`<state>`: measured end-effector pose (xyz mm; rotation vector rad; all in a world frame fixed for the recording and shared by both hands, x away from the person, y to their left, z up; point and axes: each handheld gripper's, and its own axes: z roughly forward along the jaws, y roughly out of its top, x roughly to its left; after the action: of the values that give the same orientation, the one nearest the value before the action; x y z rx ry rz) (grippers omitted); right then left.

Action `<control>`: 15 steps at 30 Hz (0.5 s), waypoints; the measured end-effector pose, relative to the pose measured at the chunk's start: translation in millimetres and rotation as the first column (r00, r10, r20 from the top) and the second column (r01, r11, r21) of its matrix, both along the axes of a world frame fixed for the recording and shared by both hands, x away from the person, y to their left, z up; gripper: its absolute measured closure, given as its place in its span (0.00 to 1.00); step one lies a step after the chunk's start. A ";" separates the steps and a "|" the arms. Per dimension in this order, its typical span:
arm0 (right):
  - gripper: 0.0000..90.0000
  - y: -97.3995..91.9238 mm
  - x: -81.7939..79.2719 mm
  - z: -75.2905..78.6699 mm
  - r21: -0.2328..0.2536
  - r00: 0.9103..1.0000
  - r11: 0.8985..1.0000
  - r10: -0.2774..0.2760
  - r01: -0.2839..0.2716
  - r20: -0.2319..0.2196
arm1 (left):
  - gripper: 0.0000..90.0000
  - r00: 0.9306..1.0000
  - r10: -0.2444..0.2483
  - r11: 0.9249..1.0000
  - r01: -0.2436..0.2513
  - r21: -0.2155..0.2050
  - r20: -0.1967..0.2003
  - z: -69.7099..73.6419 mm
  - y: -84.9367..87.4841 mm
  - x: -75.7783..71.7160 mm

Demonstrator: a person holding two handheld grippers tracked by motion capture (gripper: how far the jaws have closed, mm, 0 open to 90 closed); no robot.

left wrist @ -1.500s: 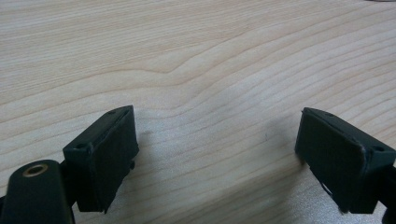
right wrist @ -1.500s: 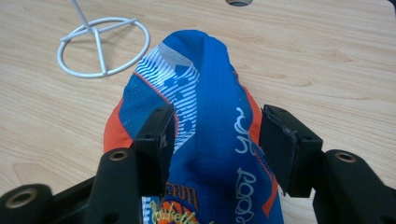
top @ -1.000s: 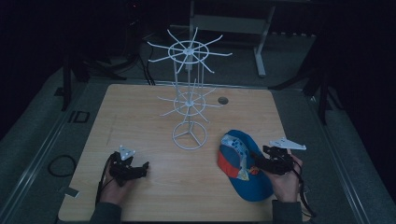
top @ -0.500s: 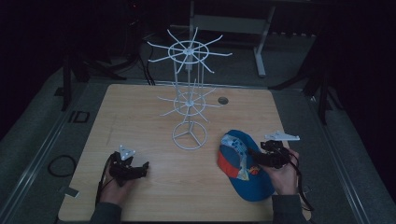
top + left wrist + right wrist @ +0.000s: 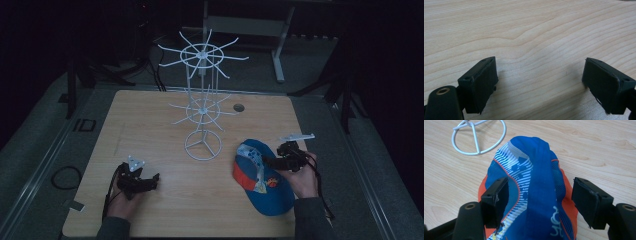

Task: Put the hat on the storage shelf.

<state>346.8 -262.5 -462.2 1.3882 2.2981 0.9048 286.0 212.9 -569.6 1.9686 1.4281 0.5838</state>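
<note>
On the wooden surface point(image 5: 150, 125), lower right of frame, the right tongs point(image 5: 539, 200) straddle the cap point(image 5: 534, 182), jaws wide and unclosed, evidently positioned to grasp, while the left tongs point(image 5: 539, 85) rest open and empty lower left.

Blue, orange, white-striped cap point(image 5: 536, 185)

left claw point(image 5: 150, 179) jaws spread wide, low; right claw point(image 5: 267, 162) jaws apart, pointing left.

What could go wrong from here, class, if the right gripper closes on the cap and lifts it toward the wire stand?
1. The right gripper straddles a loose fold of the cap; it may pinch only fabric and slip.
2. The wire stand looks light, with thin arms; a bump could tip it.
3. The left gripper rests open and far away, not steadying the stand.
</note>
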 end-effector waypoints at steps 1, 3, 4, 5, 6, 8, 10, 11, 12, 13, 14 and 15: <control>0.33 0.6 1.5 0.3 -0.002 1.000 1.000 0.001 -0.001 -0.005 | 0.15 1.000 0.000 1.000 0.000 0.000 0.000 0.0 0.0 0.0; 0.33 1.6 4.6 0.1 -0.014 1.000 1.000 0.006 -0.006 -0.008 | 0.15 1.000 0.000 1.000 0.000 0.000 0.000 0.0 -0.1 0.0; 0.34 2.3 5.8 0.2 -0.017 1.000 1.000 0.006 -0.007 -0.009 | 0.15 1.000 0.000 1.000 0.000 0.000 0.000 0.0 0.0 0.0; 0.34 2.9 7.1 -0.1 -0.018 1.000 1.000 0.011 -0.011 -0.010 | 0.15 1.000 0.000 1.000 0.000 0.000 0.000 0.0 0.0 0.0; 0.34 3.4 8.5 -0.3 -0.020 1.000 1.000 0.014 -0.014 -0.012 | 0.15 1.000 0.000 1.000 0.000 0.000 0.000 0.0 0.0 0.0; 0.34 4.7 11.1 -0.8 -0.027 1.000 0.999 0.019 -0.020 -0.021 | 0.15 1.000 0.000 1.000 0.000 0.000 0.000 0.0 0.0 0.0; 0.34 5.9 14.0 -1.4 -0.028 0.999 0.999 0.026 -0.027 -0.031 | 0.15 1.000 0.000 1.000 0.000 0.000 0.000 0.0 0.0 0.0; 0.34 6.6 15.4 -1.5 -0.027 0.999 0.999 0.029 -0.030 -0.039 | 0.15 1.000 0.000 1.000 0.000 0.000 0.000 0.0 0.0 0.0; 0.34 7.4 16.9 -1.8 -0.028 0.999 0.999 0.031 -0.032 -0.043 | 0.15 1.000 0.000 1.000 0.000 0.000 0.000 0.0 0.0 0.0; 0.34 8.2 18.3 -2.1 -0.028 0.998 0.999 0.031 -0.033 -0.046 | 0.15 1.000 0.000 1.000 0.000 0.000 0.000 0.0 0.0 0.0; 0.34 9.2 19.8 -2.6 -0.028 0.998 0.999 0.036 -0.037 -0.054 | 0.15 1.000 0.000 1.000 0.000 0.000 0.000 0.0 0.0 0.0; 0.35 10.6 21.3 -3.3 -0.032 0.997 0.999 0.040 -0.042 -0.060 | 0.15 1.000 0.000 1.000 0.000 0.000 0.000 0.0 0.0 0.0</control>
<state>368.1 -251.9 -465.5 1.3769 2.3828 0.8441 286.0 212.9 -569.6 1.9687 1.4279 0.5839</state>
